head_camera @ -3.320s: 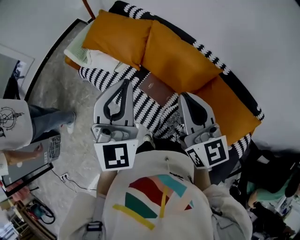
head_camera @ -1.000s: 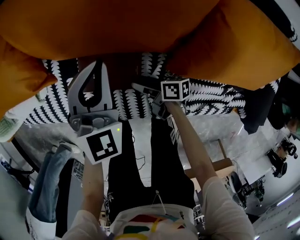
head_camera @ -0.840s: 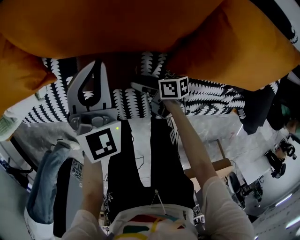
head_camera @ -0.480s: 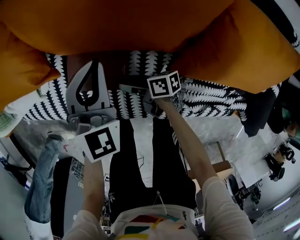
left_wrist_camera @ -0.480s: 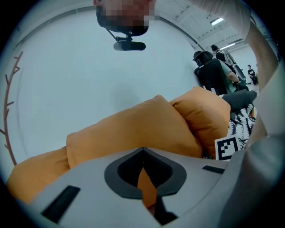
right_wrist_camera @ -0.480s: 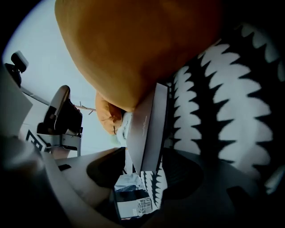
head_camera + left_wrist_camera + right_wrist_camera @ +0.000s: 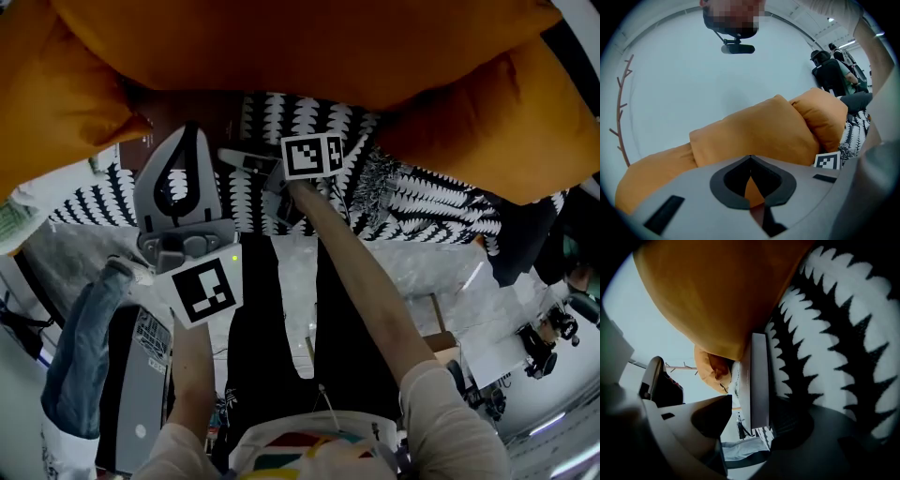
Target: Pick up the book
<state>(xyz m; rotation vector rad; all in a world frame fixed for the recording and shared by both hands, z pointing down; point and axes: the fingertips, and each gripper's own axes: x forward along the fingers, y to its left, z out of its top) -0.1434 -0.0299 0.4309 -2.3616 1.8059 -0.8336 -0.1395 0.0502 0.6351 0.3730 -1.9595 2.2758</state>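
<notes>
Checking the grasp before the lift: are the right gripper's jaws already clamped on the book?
No, the right gripper has its jaws apart, with the book edge-on between them and a gap showing beside one jaw.

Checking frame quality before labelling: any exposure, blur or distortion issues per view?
Head view: fisheye bend, dim overall, cushions sharp. Left gripper view: heavy round vignette, bright wall, near jaws soft. Right gripper view: underexposed, jaws in shadow, book edge readable between them.

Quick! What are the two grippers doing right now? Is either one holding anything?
Left gripper: jaws shut, holding nothing.
Right gripper: jaws open, with the edge of the book between them, not clamped.
</notes>
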